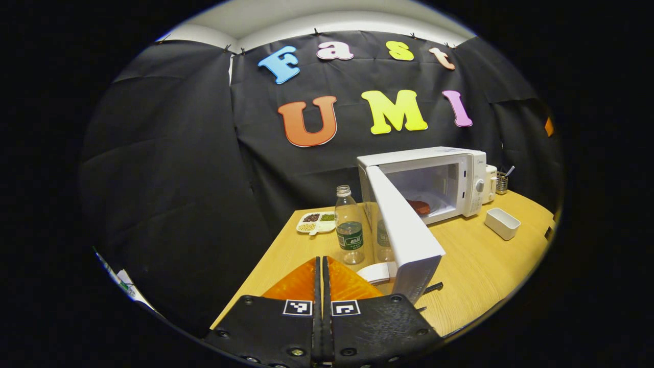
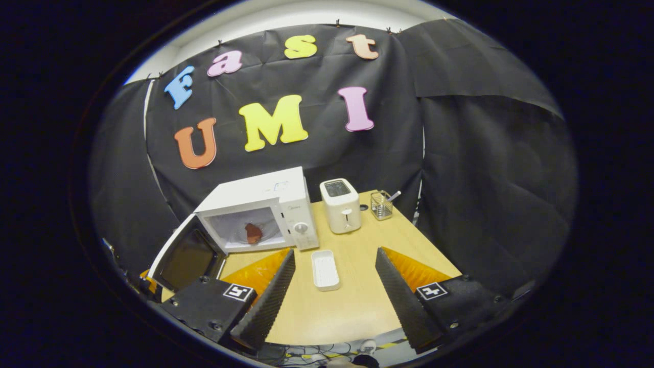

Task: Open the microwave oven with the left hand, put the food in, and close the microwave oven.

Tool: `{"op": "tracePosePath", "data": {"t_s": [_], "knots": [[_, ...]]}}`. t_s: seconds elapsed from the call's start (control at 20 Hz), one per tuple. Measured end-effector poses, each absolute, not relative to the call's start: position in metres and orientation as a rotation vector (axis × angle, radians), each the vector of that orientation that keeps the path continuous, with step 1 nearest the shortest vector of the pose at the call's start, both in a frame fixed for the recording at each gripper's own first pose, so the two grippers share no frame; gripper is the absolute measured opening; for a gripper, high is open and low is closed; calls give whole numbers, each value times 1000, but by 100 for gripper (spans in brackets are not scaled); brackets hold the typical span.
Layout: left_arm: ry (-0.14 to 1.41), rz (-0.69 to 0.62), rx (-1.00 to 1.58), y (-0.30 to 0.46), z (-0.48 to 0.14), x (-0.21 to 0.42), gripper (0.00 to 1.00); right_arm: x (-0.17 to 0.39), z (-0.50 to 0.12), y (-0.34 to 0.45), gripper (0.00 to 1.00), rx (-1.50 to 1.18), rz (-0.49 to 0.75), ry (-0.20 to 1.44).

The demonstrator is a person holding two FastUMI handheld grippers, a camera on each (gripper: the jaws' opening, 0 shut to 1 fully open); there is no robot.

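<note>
Left gripper, fingers pressed together on nothing, sits at 6 o'clock in its view just left of the microwave's open door, with the food inside the microwave at 2 o'clock, while the right gripper gapes wide and empty around the white tray.

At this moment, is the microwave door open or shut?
Open: the microwave door swings out from the microwave, and the food shows inside.
</note>
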State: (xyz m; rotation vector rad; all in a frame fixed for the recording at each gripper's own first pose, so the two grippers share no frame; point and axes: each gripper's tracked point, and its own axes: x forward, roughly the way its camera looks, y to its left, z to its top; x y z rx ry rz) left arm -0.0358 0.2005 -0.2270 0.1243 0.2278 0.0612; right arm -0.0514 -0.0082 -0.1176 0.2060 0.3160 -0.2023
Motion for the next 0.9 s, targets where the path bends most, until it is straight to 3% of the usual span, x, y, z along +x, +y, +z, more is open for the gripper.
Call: {"op": "tracePosePath", "data": {"t_s": [0.5,0.55,0.6,0.9], "knots": [[239,-59,125,131,-231,-28,0,-50,-128,-27,100,213,-212,349],[241,-75,122,122,-231,-27,0,-50,-130,-32,91,211,-217,351],[238,-87,125,113,-231,-27,0,-51,-130,-36,100,214,-219,353],[239,-176,123,58,-227,-17,0,-50,-144,-58,100,249,-243,378]]}}
